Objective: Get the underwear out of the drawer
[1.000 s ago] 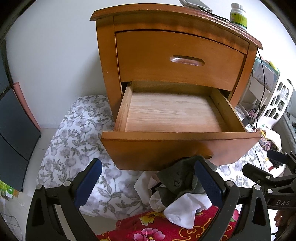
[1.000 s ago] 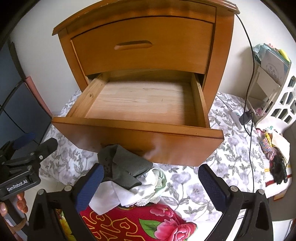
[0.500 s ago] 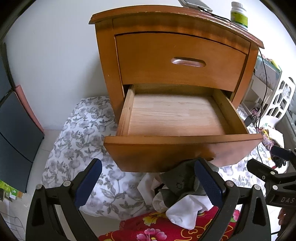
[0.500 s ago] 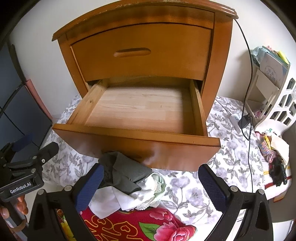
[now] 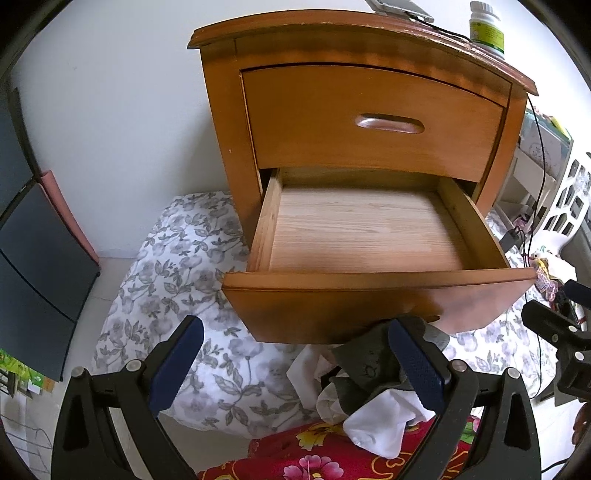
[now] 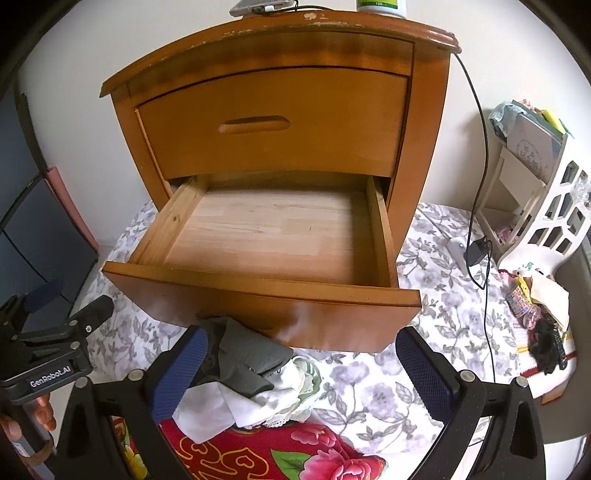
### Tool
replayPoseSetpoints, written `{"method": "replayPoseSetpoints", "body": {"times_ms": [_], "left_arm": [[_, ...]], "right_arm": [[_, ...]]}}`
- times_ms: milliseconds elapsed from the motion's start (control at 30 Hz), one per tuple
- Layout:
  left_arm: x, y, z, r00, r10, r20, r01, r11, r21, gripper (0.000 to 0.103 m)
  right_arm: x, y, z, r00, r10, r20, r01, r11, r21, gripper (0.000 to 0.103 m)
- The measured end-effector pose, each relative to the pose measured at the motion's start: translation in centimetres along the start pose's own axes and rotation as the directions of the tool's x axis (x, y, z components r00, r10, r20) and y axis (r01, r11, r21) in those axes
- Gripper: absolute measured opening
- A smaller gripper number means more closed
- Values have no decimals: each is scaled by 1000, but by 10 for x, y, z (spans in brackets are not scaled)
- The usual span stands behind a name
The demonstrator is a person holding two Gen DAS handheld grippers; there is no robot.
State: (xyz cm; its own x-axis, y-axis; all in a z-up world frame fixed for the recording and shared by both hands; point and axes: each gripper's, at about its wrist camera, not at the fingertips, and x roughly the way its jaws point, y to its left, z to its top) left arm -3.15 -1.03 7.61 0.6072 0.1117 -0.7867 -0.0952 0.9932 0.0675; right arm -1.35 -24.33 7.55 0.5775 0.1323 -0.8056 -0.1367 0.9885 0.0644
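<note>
The wooden nightstand's lower drawer [image 5: 373, 291] [image 6: 258, 291] is pulled out, and only its bare board floor shows. Grey and white underwear [image 5: 373, 384] [image 6: 251, 373] lies heaped on the bedding below the drawer front. My left gripper [image 5: 295, 365] is open, its right finger in front of the heap's right side. My right gripper [image 6: 303, 373] is open too, its left finger overlapping the grey piece. Neither holds anything. Each gripper shows at the edge of the other's view.
A floral sheet [image 5: 177, 266] [image 6: 443, 295] and a red flowered cloth [image 5: 317, 454] [image 6: 295, 454] lie below. On the nightstand top stand a bottle [image 5: 487, 26] and a phone [image 6: 264, 5]. A black cable [image 6: 480, 155] hangs beside it. A white rack [image 6: 546, 206] stands to the right.
Both grippers have drawn back and upward from the nightstand, so more of its top shows and the drawer sits lower in view. The underwear heap has not moved.
</note>
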Motion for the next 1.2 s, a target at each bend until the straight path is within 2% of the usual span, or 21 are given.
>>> {"method": "replayPoseSetpoints", "body": {"times_ms": [1200], "left_arm": [[-1, 4, 1, 1000, 16, 7, -16, 1000, -16, 100]], "right_arm": [[-5, -3, 5, 1000, -13, 17, 13, 1000, -3, 103]]}}
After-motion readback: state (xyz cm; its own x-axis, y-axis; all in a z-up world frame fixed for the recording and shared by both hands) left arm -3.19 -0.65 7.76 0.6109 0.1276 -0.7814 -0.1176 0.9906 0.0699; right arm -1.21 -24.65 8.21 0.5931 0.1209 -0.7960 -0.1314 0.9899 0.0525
